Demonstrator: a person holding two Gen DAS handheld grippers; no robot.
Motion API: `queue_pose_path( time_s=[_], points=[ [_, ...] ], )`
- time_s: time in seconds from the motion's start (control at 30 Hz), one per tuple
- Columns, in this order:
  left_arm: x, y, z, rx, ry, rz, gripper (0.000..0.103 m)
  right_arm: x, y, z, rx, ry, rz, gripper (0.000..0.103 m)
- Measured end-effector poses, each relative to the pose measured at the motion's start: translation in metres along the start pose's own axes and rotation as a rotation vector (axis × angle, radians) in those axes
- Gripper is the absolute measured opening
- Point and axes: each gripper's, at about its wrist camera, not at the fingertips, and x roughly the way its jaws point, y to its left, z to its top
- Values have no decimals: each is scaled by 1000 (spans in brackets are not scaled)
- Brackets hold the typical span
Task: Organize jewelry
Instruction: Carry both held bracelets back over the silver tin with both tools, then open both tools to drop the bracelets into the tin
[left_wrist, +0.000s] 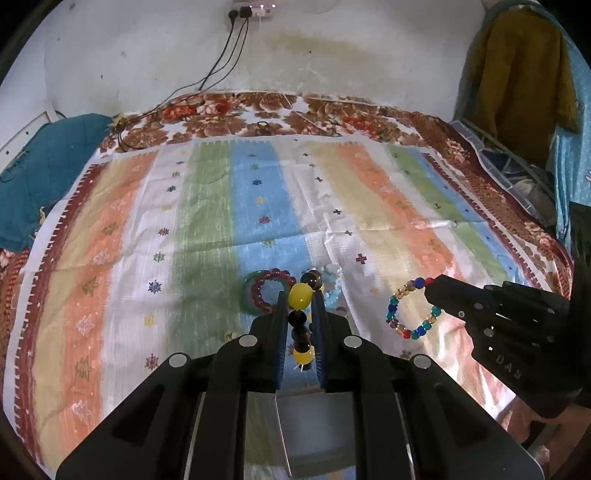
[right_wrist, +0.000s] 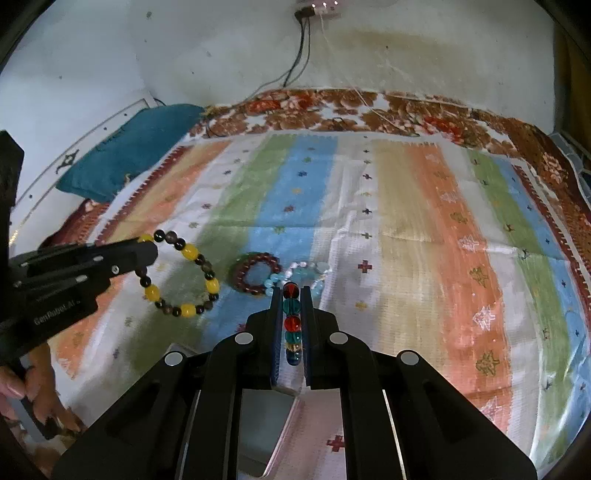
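Left hand-held gripper was closed on the yellow-and-black bracelet, right hand-held gripper closed on the multicolour bracelet; each loop hung edge-on from its jaws, lifted off the striped cloth, probably for sorting. Dark red bracelet and pale blue bracelet lay touching, just ahead. Open cloth beyond and either side; the bed edges were well apart.

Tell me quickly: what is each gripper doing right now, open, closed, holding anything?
Left gripper: closed on the yellow-and-dark bead bracelet, lifted above the cloth.
Right gripper: closed on the multicolored bead bracelet, also lifted.
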Motion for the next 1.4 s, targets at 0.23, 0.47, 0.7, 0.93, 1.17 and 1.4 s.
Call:
queue_pose_path(
  time_s=[0.23,0.47,0.7,0.93,1.17,1.4],
  points=[
    [-18,4,-14,-9,-21,-24,12,-14,10,-6,-25,-16,38,10],
    [-35,-2,-26,4,-34,-43,12,-28,19,-15,-59,-45,24,10],
    [-45,-11,-43,8,-25,-57,12,-34,19,-31,-31,-12,82,10],
    [-48,-19,-60,7,3,-82,12,-36,25,-44,-27,18,110,10],
    [-36,-12,-67,-34,70,-68,17,-32,24,-48,-24,42,74,13],
    [-32,2,-65,-77,68,-15,32,-24,13,-46,4,58,32,42]
  ],
)
